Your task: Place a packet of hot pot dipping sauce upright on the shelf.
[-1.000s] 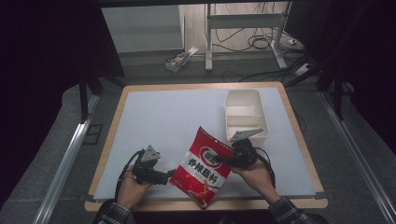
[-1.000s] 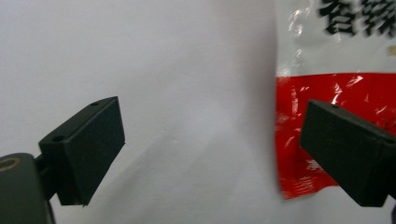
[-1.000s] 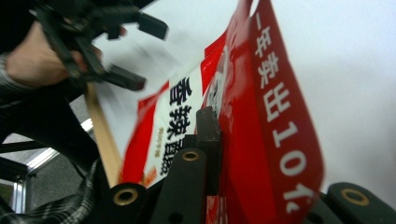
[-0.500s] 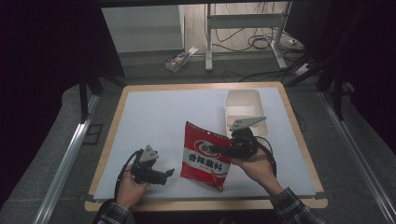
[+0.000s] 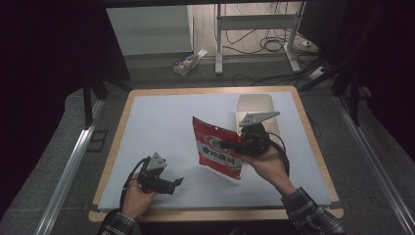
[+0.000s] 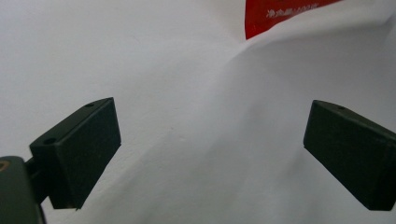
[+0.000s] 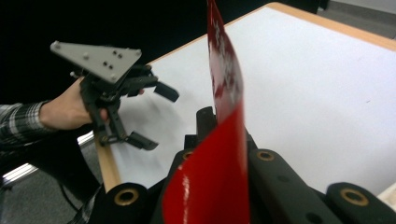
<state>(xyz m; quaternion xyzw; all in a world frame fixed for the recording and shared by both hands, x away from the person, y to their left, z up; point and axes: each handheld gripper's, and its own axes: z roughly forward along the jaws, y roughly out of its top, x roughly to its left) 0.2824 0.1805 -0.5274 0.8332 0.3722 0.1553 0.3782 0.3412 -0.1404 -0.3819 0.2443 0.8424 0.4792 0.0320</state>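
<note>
High view: right gripper (image 5: 234,145) was clamped on the edge of a red snack bag (image 5: 217,147), holding it upright and off the white table cover (image 5: 161,122). A white box (image 5: 254,105) stood just behind this gripper. Left gripper (image 5: 175,183) had its jaws spread wide, holding nothing, low over the cover, well apart from the bag.

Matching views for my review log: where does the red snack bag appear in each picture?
High view: red snack bag at table centre, held up by the right tool.
Left gripper view: a red corner at the top edge.
Right gripper view: edge-on, rising from the bottom centre.
Shared landmark: the white table cover.
</note>
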